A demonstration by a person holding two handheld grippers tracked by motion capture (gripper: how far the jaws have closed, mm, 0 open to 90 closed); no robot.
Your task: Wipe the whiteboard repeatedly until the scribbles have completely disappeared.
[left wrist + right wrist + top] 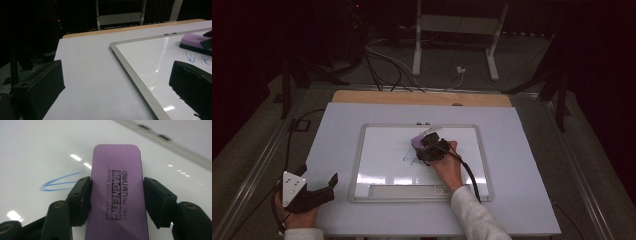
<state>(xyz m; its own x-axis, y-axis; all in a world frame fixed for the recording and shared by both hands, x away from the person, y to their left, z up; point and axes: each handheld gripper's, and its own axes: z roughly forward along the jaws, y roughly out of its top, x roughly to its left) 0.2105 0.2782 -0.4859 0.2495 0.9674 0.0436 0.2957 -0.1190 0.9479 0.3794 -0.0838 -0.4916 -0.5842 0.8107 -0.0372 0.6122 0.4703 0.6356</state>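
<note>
Your right gripper [116, 202] clamps the purple eraser [117, 195] on the whiteboard [377, 165] beside blue marks [60, 183]; your left gripper [323, 192] rests wide open on the worktop [337, 125], nothing obstructing.

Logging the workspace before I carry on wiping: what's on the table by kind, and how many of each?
Whiteboard: 1
Purple eraser, clamped in the right gripper: 1
Grippers, counting the open left gripper: 2
Blue marker scribble: 1 patch
Total: 5

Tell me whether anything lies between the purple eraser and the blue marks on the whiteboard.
Nothing visible does. The purple rectangular whiteboard eraser, gripped by the right gripper, sits on the bare glossy metal-framed whiteboard, and the blue scribbled pen marks lie right beside it.
</note>
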